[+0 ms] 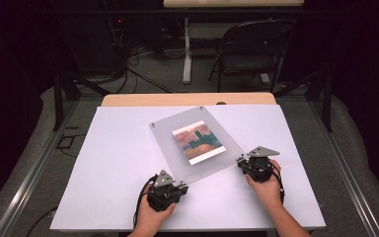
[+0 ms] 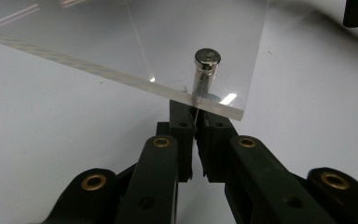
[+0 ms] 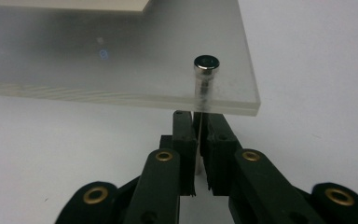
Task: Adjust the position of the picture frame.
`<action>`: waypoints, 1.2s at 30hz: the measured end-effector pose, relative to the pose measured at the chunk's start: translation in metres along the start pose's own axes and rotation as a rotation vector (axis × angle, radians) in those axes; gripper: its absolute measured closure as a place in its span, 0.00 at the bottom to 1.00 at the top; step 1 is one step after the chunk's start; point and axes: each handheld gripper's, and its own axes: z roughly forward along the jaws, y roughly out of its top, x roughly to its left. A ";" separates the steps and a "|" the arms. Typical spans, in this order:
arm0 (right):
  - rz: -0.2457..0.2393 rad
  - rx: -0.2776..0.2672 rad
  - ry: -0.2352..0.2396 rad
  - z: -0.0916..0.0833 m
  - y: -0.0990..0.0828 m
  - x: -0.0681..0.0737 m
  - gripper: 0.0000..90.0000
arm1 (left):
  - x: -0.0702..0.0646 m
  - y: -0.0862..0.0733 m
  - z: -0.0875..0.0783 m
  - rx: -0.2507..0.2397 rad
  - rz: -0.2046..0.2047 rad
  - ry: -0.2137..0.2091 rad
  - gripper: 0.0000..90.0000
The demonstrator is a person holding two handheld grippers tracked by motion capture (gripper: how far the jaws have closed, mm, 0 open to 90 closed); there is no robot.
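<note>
Two claws, left and right, each closed on a metal standoff under the clear acrylic frame, on the white counter.

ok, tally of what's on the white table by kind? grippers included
Clear acrylic panel: 1
Printed picture with orange and teal tones, under the panel: 1
Silver metal standoff pins at the panel's corners: 4 (near ones, far ones)
Black two-jaw grippers, each closed under a near standoff: 2 (left gripper, right gripper)
Total: 8
</note>
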 end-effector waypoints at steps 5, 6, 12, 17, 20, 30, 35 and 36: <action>-0.007 -0.004 0.004 0.000 0.000 0.000 0.95 | 0.000 0.000 0.000 -0.001 0.000 0.001 0.95; -0.007 -0.007 0.012 0.000 0.000 -0.001 0.95 | 0.000 0.000 0.000 0.000 0.000 0.000 0.95; -0.001 -0.011 0.024 -0.003 0.001 -0.001 0.95 | 0.001 0.002 -0.003 -0.008 -0.006 -0.006 0.95; -0.009 -0.036 0.034 -0.008 0.004 0.001 0.95 | 0.005 0.004 -0.010 -0.022 -0.020 -0.019 0.95; -0.016 -0.048 0.050 -0.013 0.005 0.005 0.95 | 0.007 0.004 -0.015 -0.032 -0.027 -0.022 0.95; -0.032 -0.075 0.106 -0.025 0.006 0.019 0.95 | 0.023 0.005 -0.035 -0.053 -0.058 -0.007 0.95; -0.034 -0.083 0.145 -0.030 0.006 0.029 0.95 | 0.034 0.006 -0.044 -0.075 -0.088 0.018 0.95; -0.029 -0.087 0.155 -0.031 0.006 0.031 0.95 | 0.037 0.006 -0.045 -0.078 -0.092 0.026 0.95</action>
